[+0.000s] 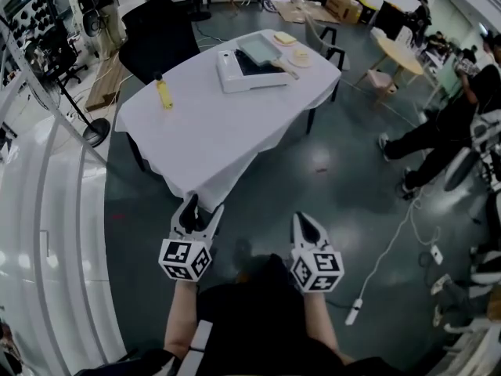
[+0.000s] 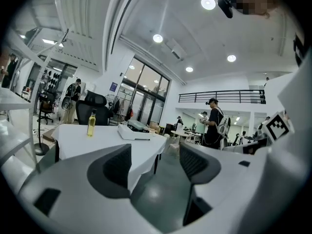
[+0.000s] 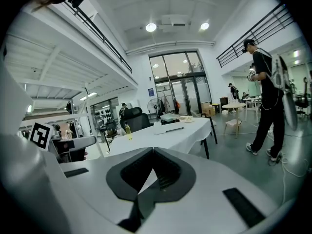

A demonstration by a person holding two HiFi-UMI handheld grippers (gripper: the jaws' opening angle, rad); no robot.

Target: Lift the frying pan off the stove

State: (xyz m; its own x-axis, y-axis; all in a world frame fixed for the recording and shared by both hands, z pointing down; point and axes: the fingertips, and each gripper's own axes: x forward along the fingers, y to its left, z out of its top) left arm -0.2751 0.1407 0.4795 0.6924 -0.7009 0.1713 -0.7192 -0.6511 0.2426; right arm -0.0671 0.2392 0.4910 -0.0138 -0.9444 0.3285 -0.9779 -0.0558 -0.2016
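We start at the left hand-held gripper (image 1: 201, 207), which hangs low in front of the person's body with its jaws spread wide. Its own view shows only floor and the distant room between the pads, so it carries nothing. The right hand-held gripper (image 1: 304, 221) sits beside it at the same height with its jaws pressed together tip to tip, and nothing is pinched between them. Neither touches anything. We judge that both are carried close and idle because the person stands well short of the work, so the reach has not begun. Ahead of them the near corner of the bench (image 1: 211, 135), draped in a white cloth, points toward the left hand-held gripper. A yellow bottle (image 1: 164, 93) stands close to the bench's left edge, well apart from the rest. Toward the far right corner sits a white stove (image 1: 229, 74), and the frying pan (image 1: 260, 48) rests on top of it, with its handle angled out toward the right edge. Two small plates (image 1: 300, 56) lie just beside the frying pan at that far end. That handle looks to us like the natural hold for lifting, and the spread left hand-held gripper is the readier of the two. The task is not yet started.
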